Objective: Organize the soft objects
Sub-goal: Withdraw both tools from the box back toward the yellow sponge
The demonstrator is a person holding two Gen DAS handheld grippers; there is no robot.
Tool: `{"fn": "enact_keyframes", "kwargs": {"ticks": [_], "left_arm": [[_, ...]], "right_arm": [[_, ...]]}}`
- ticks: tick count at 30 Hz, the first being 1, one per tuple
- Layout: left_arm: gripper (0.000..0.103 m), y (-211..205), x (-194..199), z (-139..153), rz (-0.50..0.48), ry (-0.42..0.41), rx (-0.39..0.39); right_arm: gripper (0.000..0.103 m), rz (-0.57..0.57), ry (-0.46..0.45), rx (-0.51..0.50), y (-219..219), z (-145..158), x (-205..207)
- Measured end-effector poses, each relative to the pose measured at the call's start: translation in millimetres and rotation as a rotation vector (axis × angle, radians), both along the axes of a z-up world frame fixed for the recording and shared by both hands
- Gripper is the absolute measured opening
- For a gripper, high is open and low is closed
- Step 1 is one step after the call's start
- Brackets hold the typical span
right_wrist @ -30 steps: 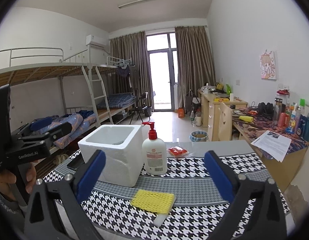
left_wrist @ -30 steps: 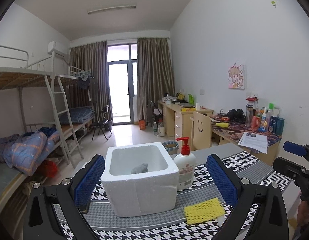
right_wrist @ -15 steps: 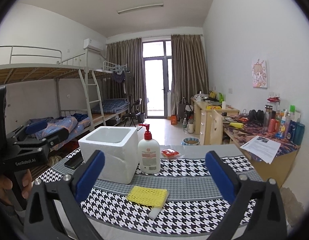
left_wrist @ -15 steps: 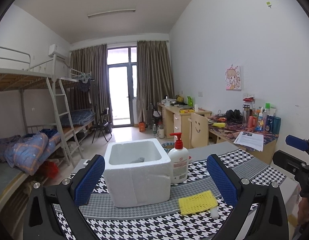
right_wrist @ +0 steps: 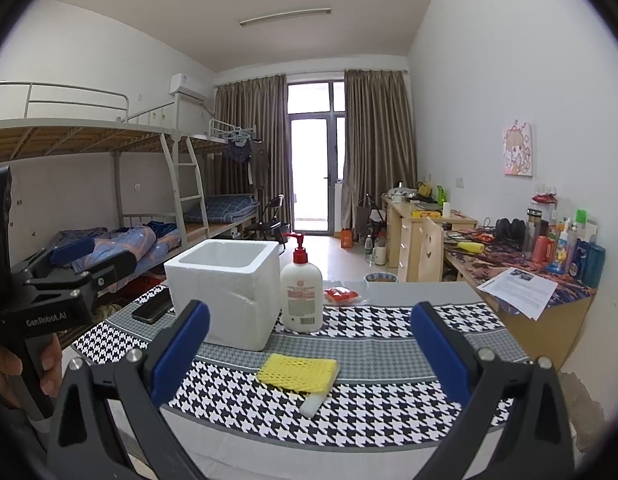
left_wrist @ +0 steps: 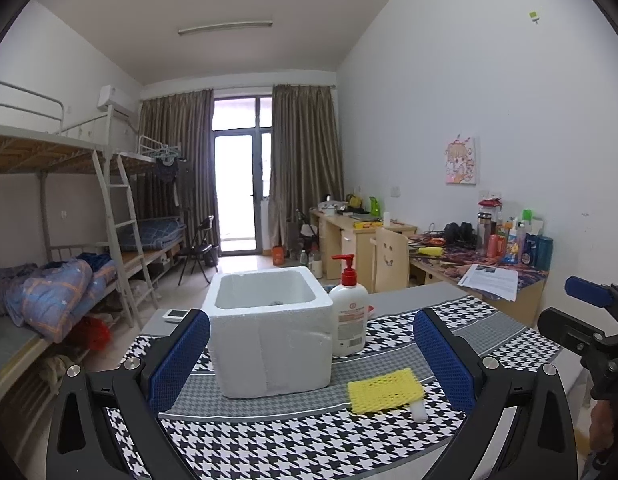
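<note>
- Yellow mesh-covered sponge (left_wrist: pixel 385 391) lies flat on the houndstooth cloth (left_wrist: pixel 293 440), near the tabletop's front edge, with its white foam end poking out toward that edge.
- White foam box (left_wrist: pixel 269 332) stands just behind the sponge toward the tabletop's left side; a small grey item shows dimly inside, too hidden to identify.
- Pump bottle (left_wrist: pixel 350 312) with a red nozzle stands upright just beside the box's right wall.
- Left gripper (left_wrist: pixel 309 364) hovers released, blue pads wide apart, holding nothing.
- Right gripper (right_wrist: pixel 309 354) is likewise spread wide and empty, with the sponge between its pads in view.
- Black phone (right_wrist: pixel 153 306) rests by the tabletop's left edge.
</note>
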State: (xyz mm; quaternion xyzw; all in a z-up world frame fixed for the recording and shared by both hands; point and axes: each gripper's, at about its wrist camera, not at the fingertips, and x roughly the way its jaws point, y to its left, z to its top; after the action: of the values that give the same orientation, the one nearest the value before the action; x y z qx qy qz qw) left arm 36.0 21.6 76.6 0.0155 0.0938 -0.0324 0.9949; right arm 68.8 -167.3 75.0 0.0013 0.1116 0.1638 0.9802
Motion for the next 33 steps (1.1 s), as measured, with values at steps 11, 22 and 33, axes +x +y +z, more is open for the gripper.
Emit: {"fn": "enact_keyframes", "kwargs": {"ticks": [11, 22, 33], "left_arm": [[0.102, 2.4, 2.5, -26.6, -0.016, 0.019, -0.017], [0.102, 2.6, -4.0, -61.5, -0.018, -0.015, -0.037], [0.102, 3.9, 4.5, -79.3, -0.007, 0.03, -0.058]], "right_arm": [[0.102, -0.016, 0.007, 0.008, 2.8, -22.4, 0.6], [0.102, -0.03, 0.003, -0.011, 9.4, -50.8, 1.7], [0.102, -0.031, 0.056, -0.025, 16.4, -73.9, 9.6]]}}
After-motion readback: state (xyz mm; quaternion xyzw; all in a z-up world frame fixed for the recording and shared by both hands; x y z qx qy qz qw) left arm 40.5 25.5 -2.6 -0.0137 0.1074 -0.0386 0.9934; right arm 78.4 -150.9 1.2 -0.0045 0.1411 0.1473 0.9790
